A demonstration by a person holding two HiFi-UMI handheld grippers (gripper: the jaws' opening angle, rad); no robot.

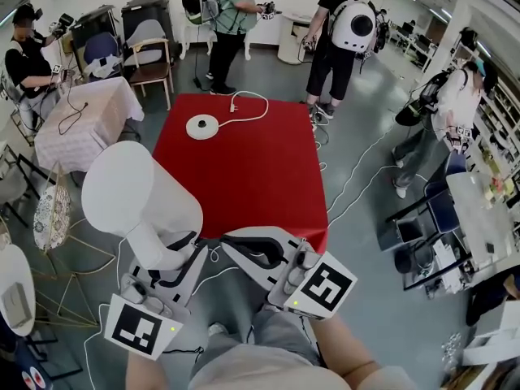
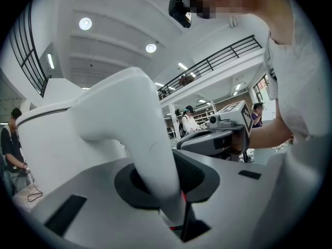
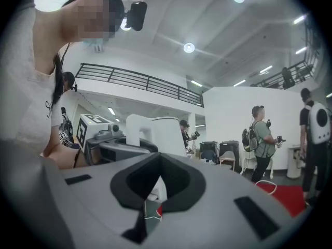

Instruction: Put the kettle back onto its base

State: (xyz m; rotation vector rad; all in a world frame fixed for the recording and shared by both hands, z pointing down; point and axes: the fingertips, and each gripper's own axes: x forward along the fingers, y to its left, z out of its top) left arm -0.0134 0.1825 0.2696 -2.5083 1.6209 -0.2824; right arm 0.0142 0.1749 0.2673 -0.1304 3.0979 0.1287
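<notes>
Jaws, left gripper (image 1: 180, 254): clamped on handle (image 2: 136, 131) of kettle (image 1: 136, 195), held off near-left corner of table (image 1: 244, 185). Jaws, right gripper (image 1: 244, 250): together, empty. Base (image 1: 202, 126): table's far end, ahead of kettle, slightly right; left gripper nearer.

Table (image 1: 244, 189): rectangular, covered by a red cloth. Base (image 1: 202, 126): white, round, flat on the cloth near the table's far left corner. Cord (image 1: 258, 112): white, loops from the base along the table's far edge; its whole length lies on the cloth.
</notes>
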